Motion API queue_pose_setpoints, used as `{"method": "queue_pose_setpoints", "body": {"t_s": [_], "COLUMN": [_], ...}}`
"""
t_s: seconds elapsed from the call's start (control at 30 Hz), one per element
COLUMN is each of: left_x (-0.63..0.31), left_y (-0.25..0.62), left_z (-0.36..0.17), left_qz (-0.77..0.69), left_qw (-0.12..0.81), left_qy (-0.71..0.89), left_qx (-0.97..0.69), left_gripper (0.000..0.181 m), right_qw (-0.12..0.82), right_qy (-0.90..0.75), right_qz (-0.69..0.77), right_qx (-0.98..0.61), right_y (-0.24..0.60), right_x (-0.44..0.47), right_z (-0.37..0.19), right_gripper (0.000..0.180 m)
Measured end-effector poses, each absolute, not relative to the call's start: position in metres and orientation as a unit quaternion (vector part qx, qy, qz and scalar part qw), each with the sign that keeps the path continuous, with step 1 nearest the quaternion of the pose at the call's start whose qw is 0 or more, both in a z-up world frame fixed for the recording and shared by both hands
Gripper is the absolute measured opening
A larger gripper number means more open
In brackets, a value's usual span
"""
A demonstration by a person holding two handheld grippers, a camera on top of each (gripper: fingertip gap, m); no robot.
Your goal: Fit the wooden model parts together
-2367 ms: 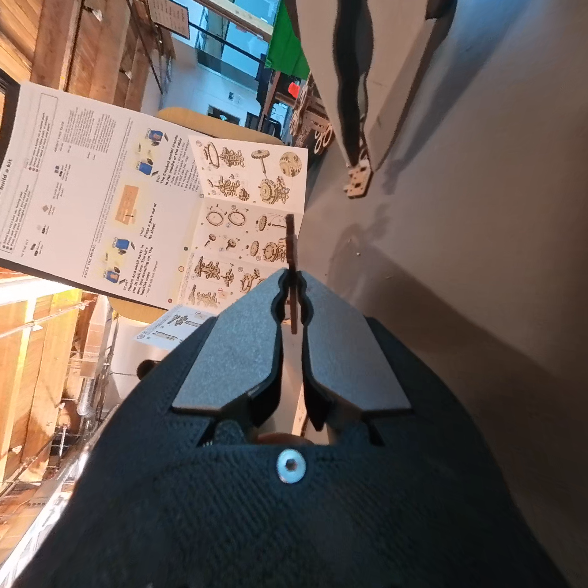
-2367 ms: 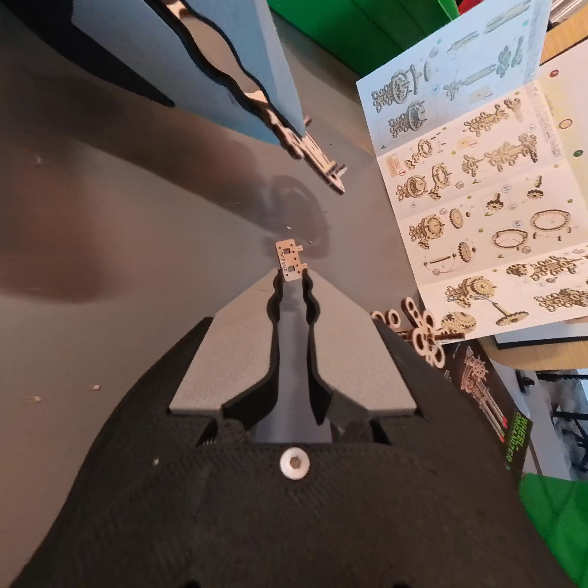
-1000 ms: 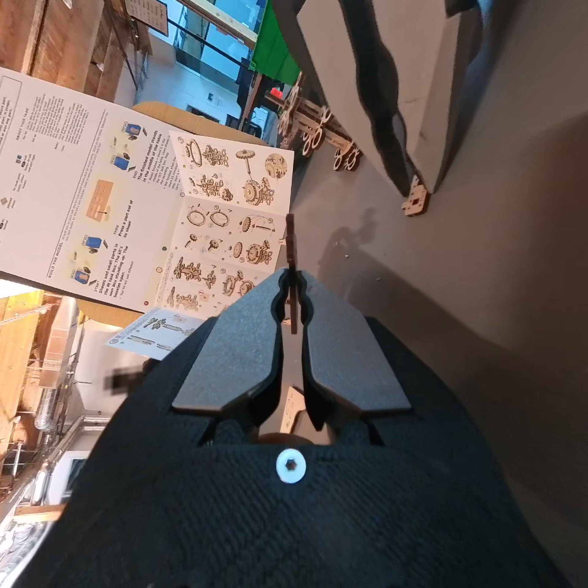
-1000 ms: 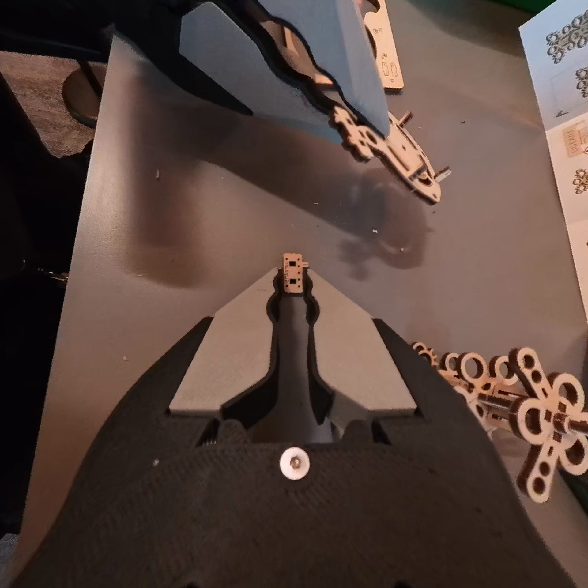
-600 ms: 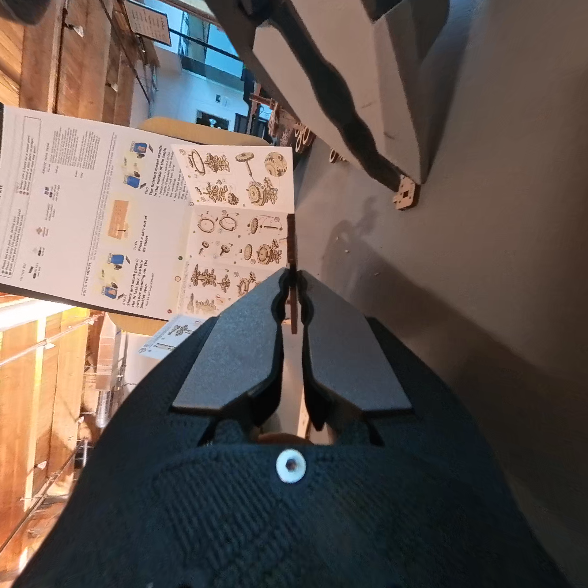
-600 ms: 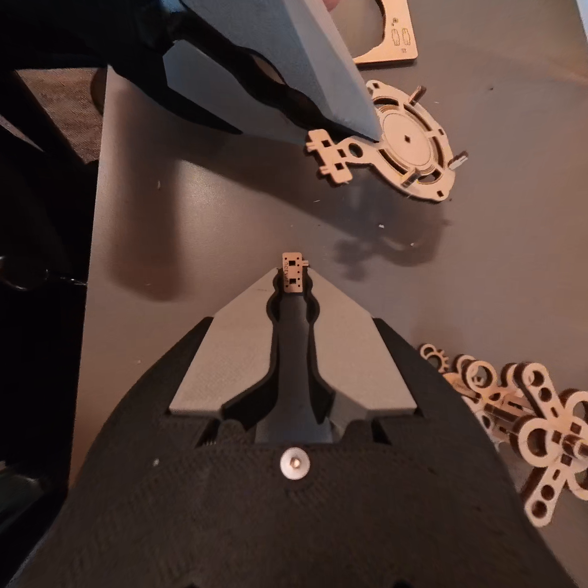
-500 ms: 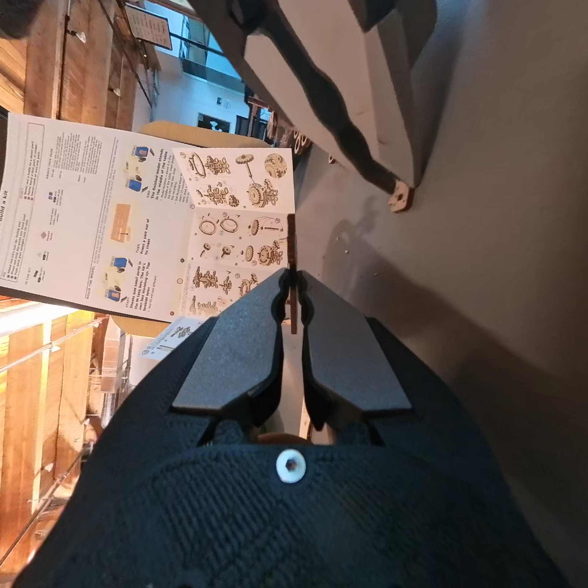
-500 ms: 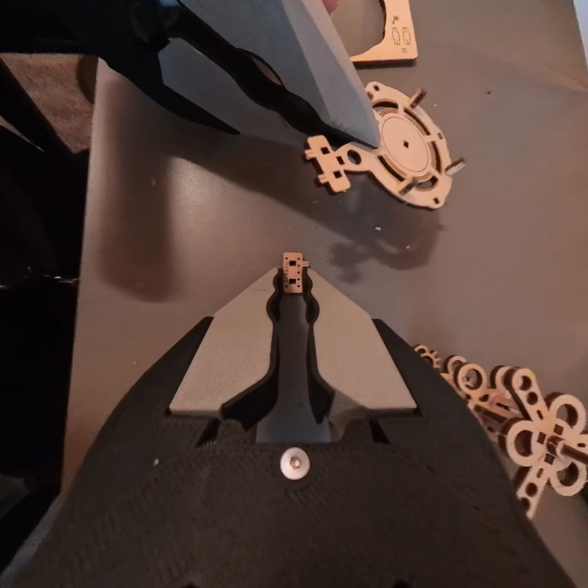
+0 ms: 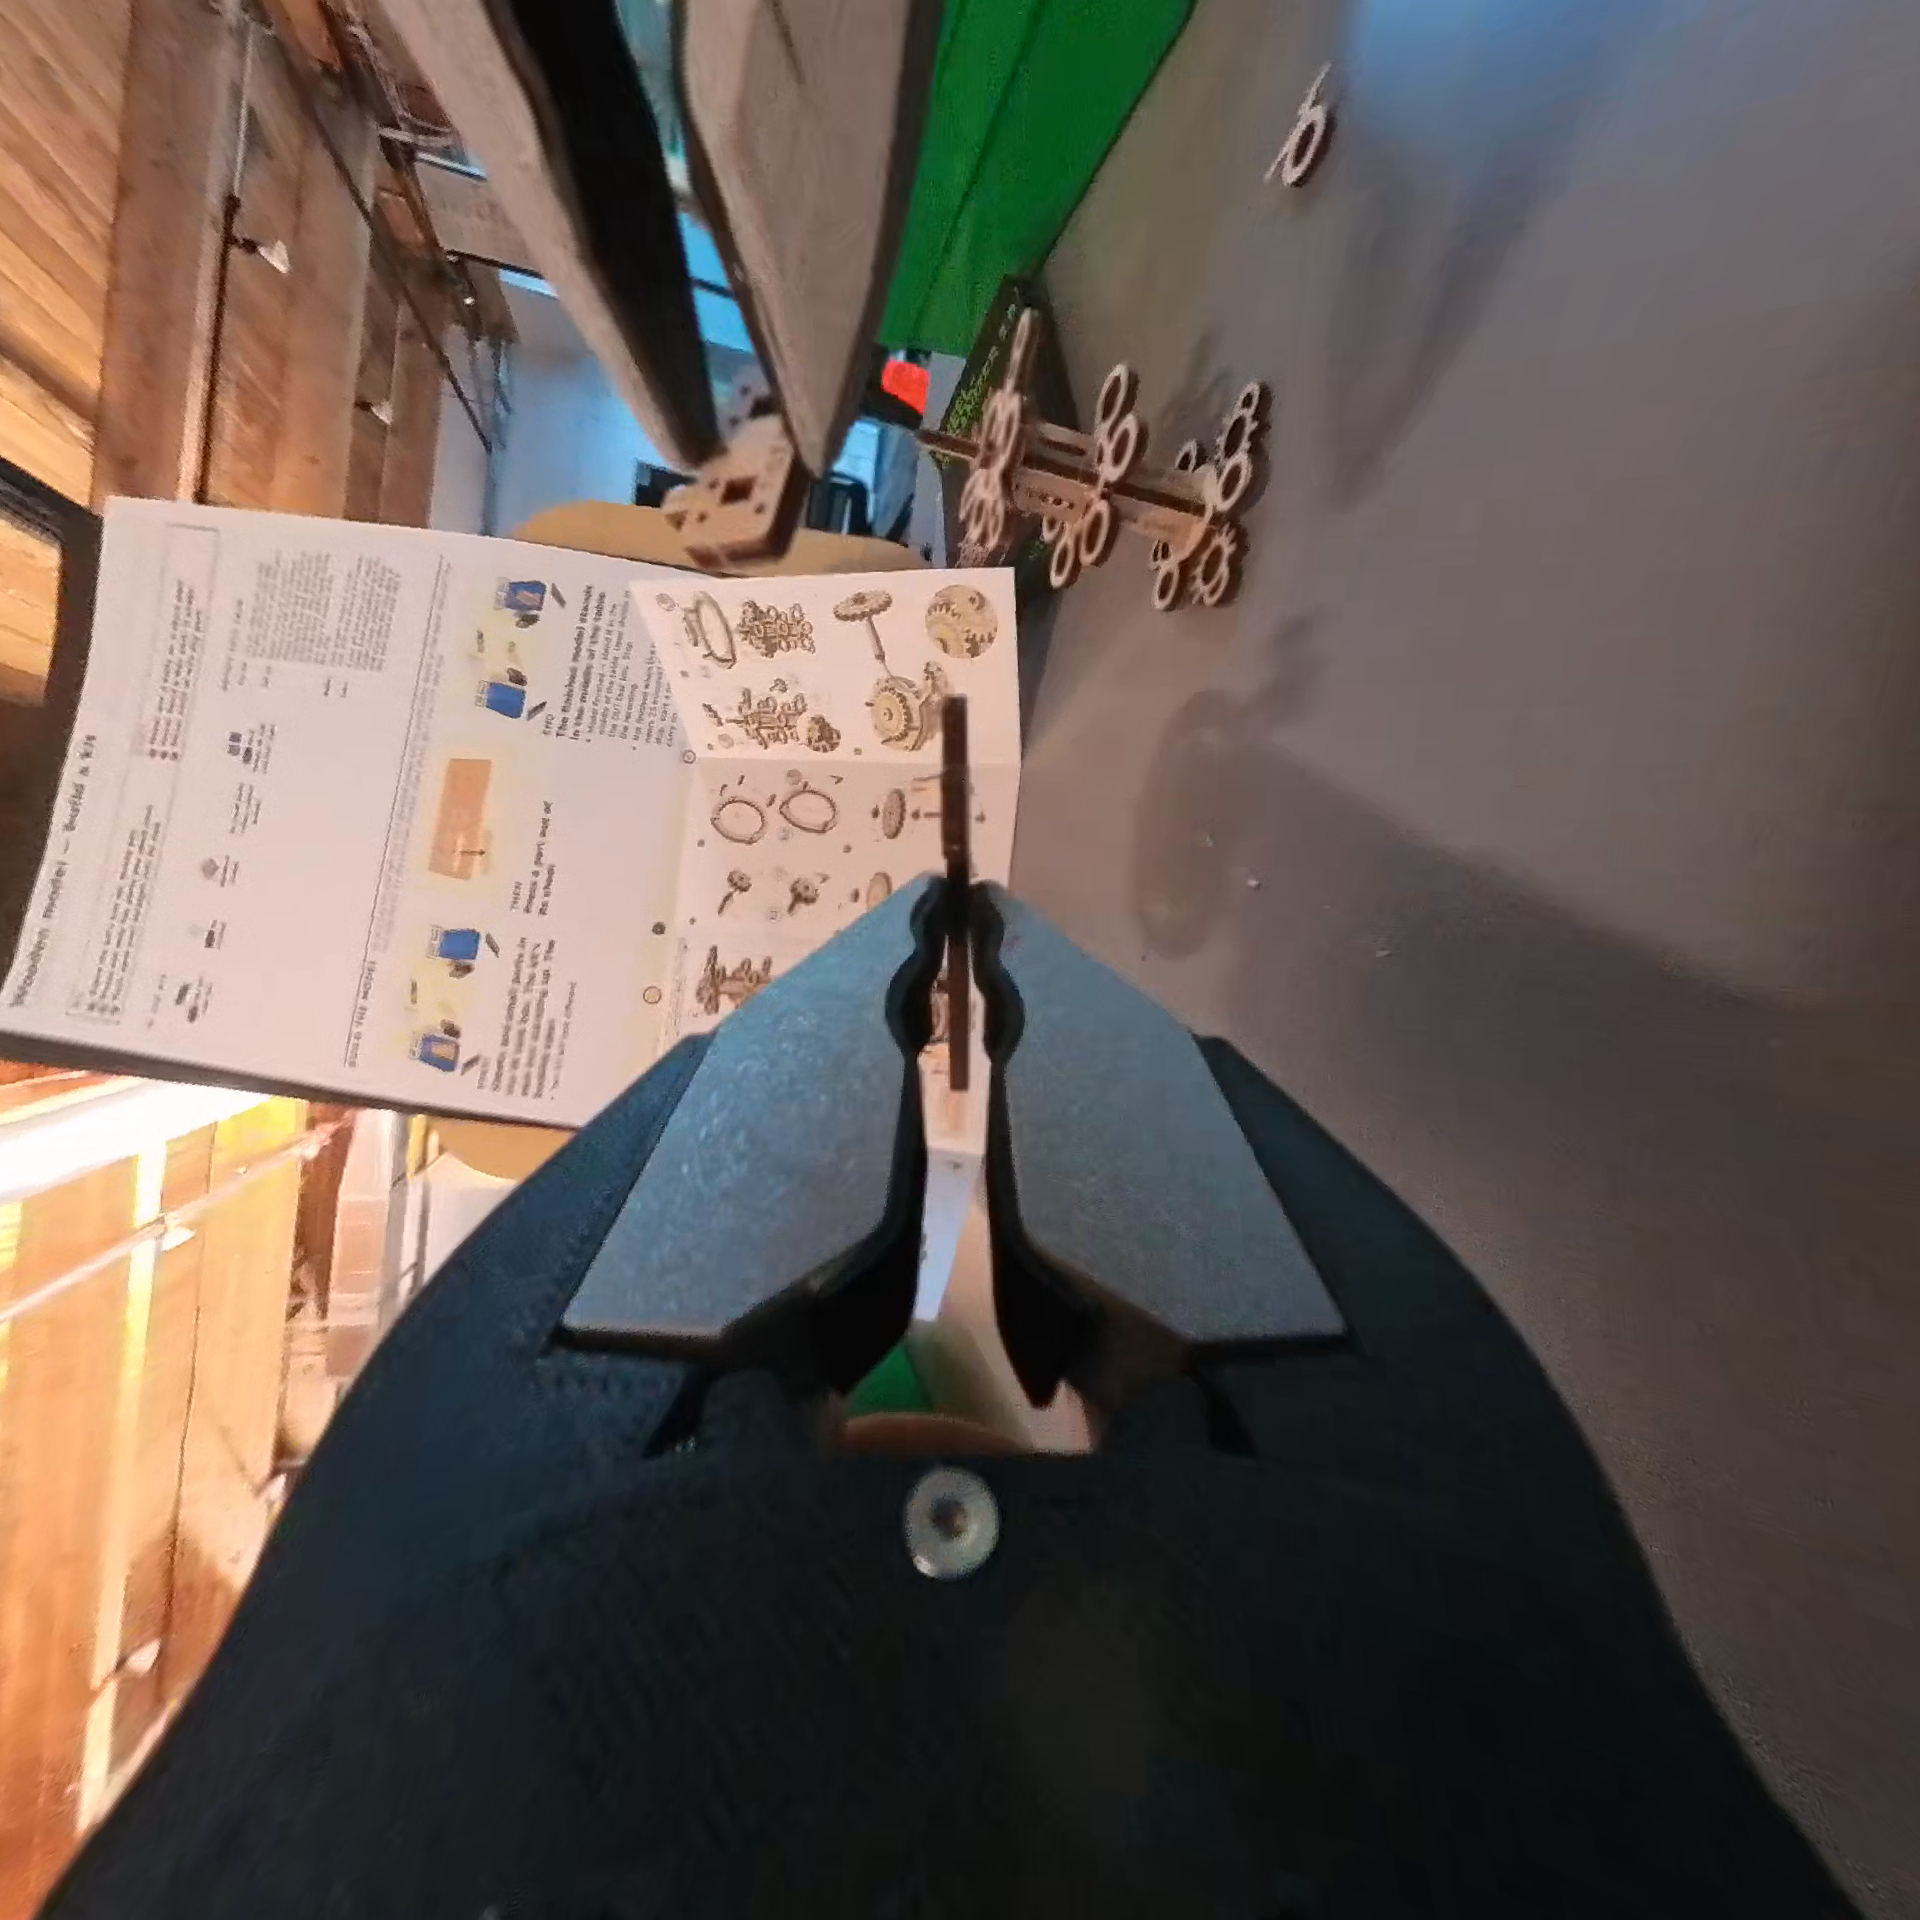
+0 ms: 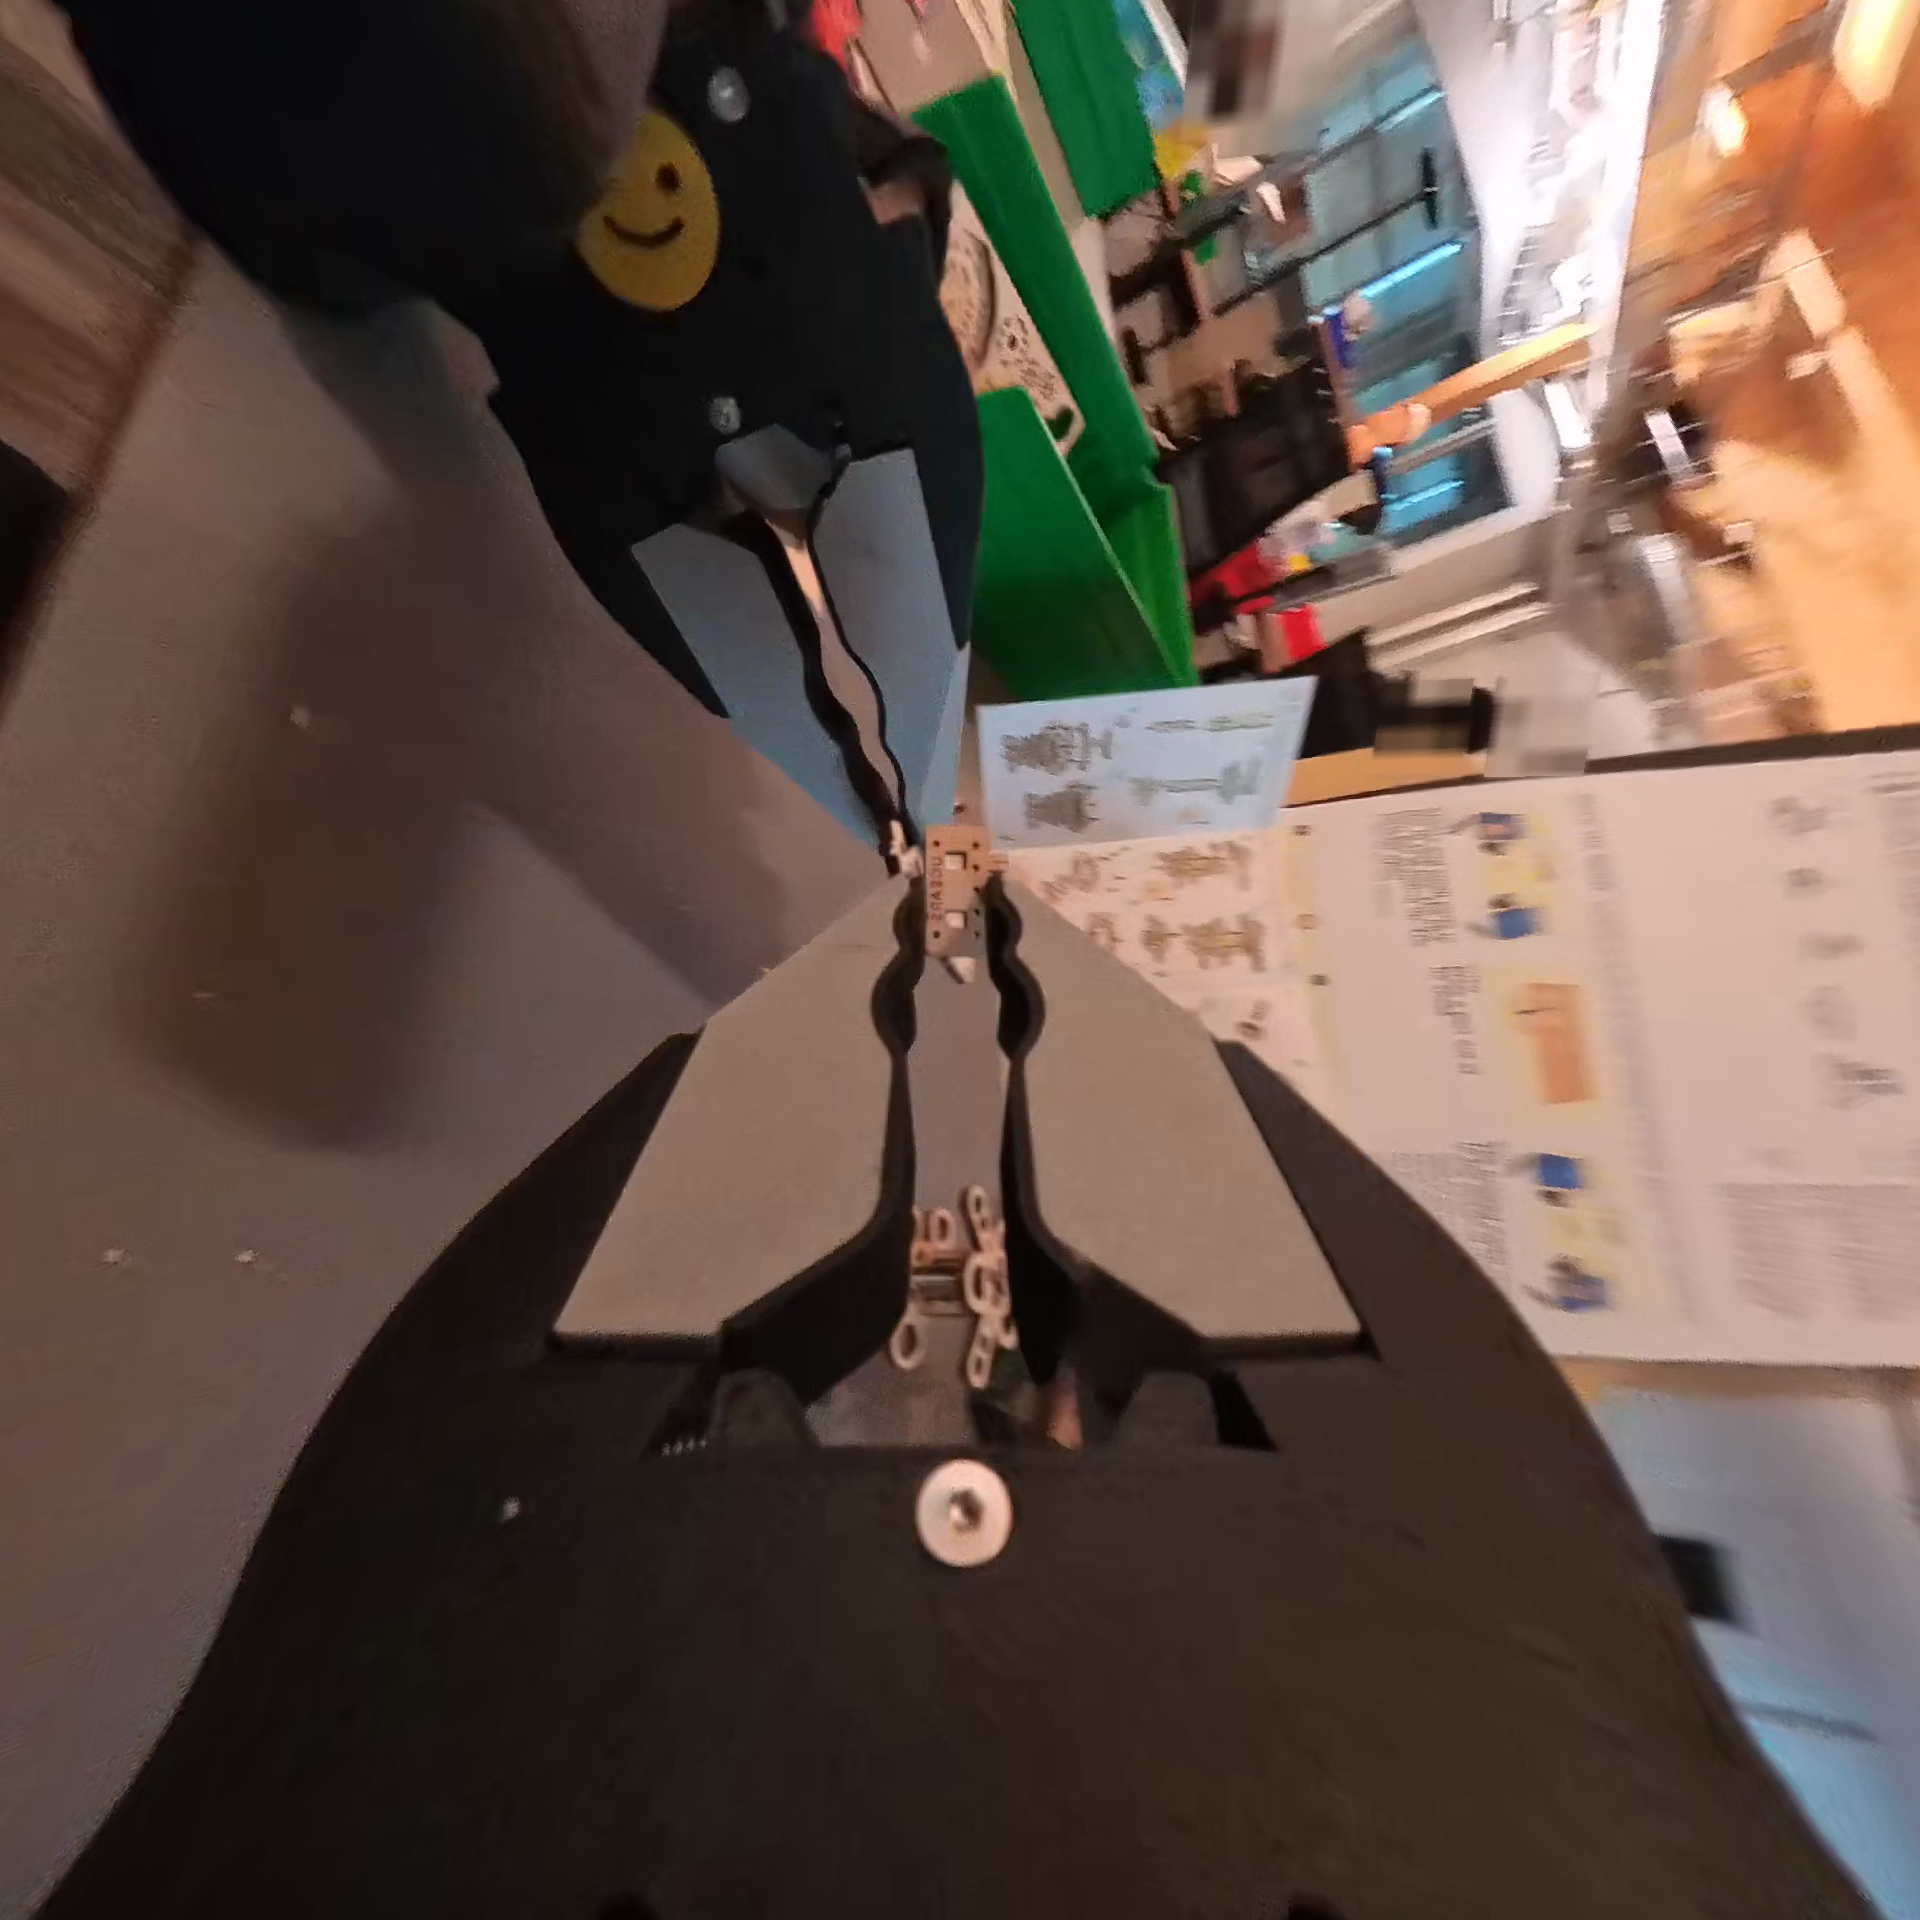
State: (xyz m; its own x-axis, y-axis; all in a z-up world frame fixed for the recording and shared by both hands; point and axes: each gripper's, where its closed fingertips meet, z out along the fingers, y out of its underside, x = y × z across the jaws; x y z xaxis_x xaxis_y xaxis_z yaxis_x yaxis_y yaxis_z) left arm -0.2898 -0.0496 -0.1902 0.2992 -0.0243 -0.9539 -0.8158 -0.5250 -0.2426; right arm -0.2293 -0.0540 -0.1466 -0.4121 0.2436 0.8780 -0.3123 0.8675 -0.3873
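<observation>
My left gripper [image 9: 956,899] is shut on a thin flat wooden part [image 9: 954,790], seen edge-on and sticking out past the tips. My right gripper [image 10: 956,920] is shut on a small pale wooden connector piece [image 10: 954,894] with square holes. In the right wrist view the left gripper [image 10: 831,644] points toward me, and its tip comes very close to the connector piece; I cannot tell whether they touch. In the left wrist view the right gripper [image 9: 727,260] hangs at the upper left with the connector piece [image 9: 732,509] at its tip.
A grey table [image 9: 1558,935] lies below. A built wooden gear assembly [image 9: 1112,499] rests on it by a dark box. An unfolded instruction sheet [image 9: 468,810] [image 10: 1558,1039] lies beside it. Green boxes [image 10: 1070,540] stand behind. A small loose wooden piece [image 9: 1299,135] lies farther off.
My right gripper swung up from looking down at the table to facing the left gripper, bringing the connector piece near its tip. In the left view, the right gripper moved up and left.
</observation>
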Motion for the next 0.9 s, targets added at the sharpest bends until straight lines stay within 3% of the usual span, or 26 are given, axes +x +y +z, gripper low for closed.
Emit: {"method": "queue_pose_setpoints", "body": {"t_s": [0.13,0.37,0.9], "left_x": [-0.279,-0.285,-0.309], "left_y": [-0.039,-0.030,-0.031], "left_z": [-0.200,-0.211,-0.217], "left_qz": [0.463,0.451,0.462], "left_qw": [0.393,0.389,0.391], "left_qy": [0.336,0.363,0.302], "left_qx": [-0.721,-0.717,-0.737], "left_gripper": [0.000,0.000,0.000], "right_qw": [0.609,0.600,0.636], "right_qy": [-0.772,-0.782,-0.752], "right_qz": [0.170,0.159,0.120], "right_qx": [0.062,0.062,0.122], "right_y": [-0.053,-0.047,-0.042], "right_x": [-0.232,-0.245,-0.262], "right_z": [-0.158,-0.184,-0.188], "right_gripper": [0.007,0.007,0.006]}}
